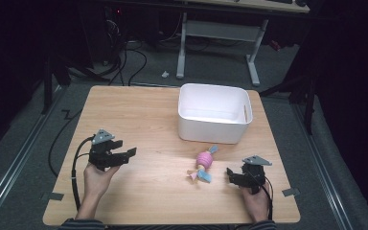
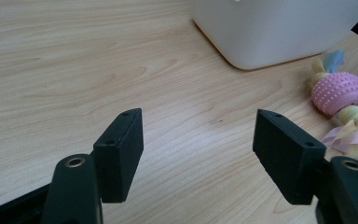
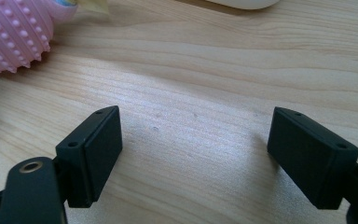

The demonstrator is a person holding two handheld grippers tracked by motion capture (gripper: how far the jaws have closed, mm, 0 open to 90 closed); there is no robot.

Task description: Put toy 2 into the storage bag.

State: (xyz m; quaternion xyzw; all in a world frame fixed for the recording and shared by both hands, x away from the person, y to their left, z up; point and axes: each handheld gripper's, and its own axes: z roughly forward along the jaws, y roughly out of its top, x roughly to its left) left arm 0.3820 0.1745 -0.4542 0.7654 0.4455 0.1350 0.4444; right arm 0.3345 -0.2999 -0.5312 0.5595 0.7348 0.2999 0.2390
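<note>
A pink studded ball toy (image 1: 204,160) with pastel fabric strips lies on the wooden table (image 1: 139,120), just in front of a white bin (image 1: 214,113). My left gripper (image 1: 124,153) hovers low over the table's left side, open, its jaws pointing right toward the toy. The left gripper view has the toy (image 2: 339,93) at the far right and the bin (image 2: 270,32) beyond, with nothing between the jaws (image 2: 198,140). My right gripper (image 1: 231,173) rests near the front right, open. Its own view has the toy (image 3: 14,32) at the upper left, outside the jaws (image 3: 193,140).
The bin is empty and stands at the back right of the table. Beyond the table's far edge are a desk frame (image 1: 218,43) and cables (image 1: 129,62) on the floor. Bare wood spans the table's middle and back left.
</note>
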